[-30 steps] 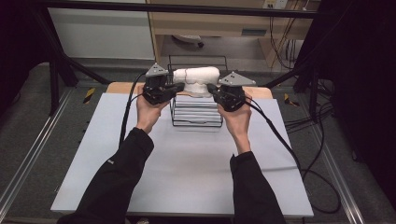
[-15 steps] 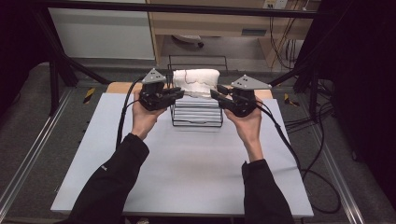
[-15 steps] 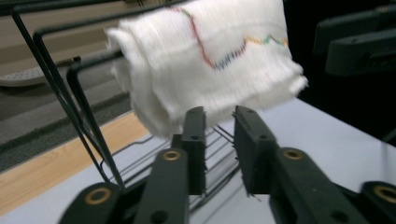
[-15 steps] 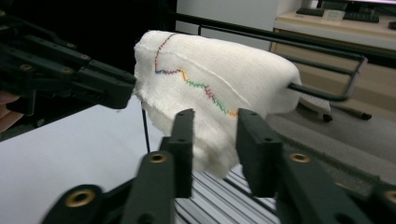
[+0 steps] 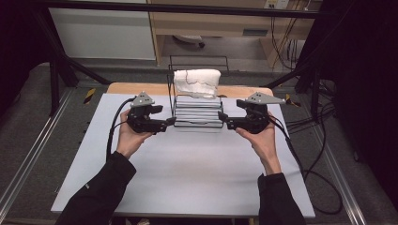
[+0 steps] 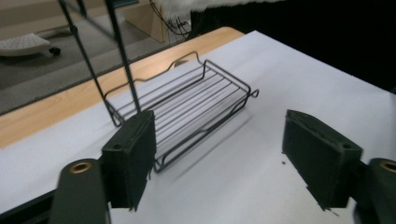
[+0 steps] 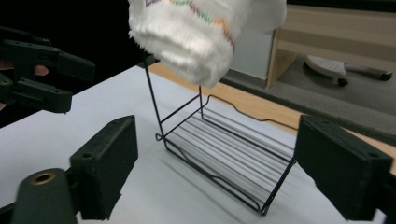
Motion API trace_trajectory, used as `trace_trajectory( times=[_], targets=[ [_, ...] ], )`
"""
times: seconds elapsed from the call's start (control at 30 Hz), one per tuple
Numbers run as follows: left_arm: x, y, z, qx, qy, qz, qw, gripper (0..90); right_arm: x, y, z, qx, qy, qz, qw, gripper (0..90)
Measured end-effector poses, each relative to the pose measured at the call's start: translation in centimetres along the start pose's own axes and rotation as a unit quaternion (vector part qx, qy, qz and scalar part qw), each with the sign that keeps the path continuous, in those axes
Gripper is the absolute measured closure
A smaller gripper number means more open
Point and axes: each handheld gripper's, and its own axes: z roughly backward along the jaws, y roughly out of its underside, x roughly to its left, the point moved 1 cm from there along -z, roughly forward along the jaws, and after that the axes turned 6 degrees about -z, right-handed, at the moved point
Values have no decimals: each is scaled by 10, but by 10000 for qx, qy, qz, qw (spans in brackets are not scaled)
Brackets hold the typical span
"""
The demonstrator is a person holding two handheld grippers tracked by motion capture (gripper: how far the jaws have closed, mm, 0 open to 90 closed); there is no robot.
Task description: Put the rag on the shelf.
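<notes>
A black wire rack (image 5: 197, 116) stands at the far middle of the white table (image 5: 187, 178). A white towel (image 5: 197, 82) with a coloured stripe hangs folded over its top rail. My left gripper (image 5: 171, 123) is open just left of the rack's base, its jaws pointing at it. My right gripper (image 5: 222, 121) is open just right of the base. In the left gripper view the rack's tray (image 6: 187, 100) lies beyond the open, empty left gripper (image 6: 224, 158). In the right gripper view the towel (image 7: 201, 32) hangs above the rack (image 7: 224, 158), beyond the open right gripper (image 7: 224, 163).
A wooden strip (image 5: 141, 88) borders the table's far edge. Cables (image 5: 300, 159) trail off to the right of the table. A rolling stool base (image 7: 336, 67) sits on the floor beyond. The left gripper (image 7: 42, 79) shows at the left of the right gripper view.
Both grippers have come down from the towel's ends, moved apart and back toward the person. The towel stays draped over the rack's top rail.
</notes>
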Motion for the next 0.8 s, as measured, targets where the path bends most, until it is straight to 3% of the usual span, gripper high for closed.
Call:
trace_trajectory(
  times=[0.13,0.23,0.6,0.8],
  targets=[
    [2,22,6,116,21,29,9999,112,-2,12,2,158,-15,10,9999,52],
    [3,37,11,176,52,60,9998,75,-4,23,4,169,-62,-126,9998,42],
    [4,90,32,360,75,141,9992,54,-17,62,15,353,-149,-435,9983,8],
    [5,116,43,423,32,180,9989,56,-23,82,22,476,-155,-485,9976,8]
  ],
)
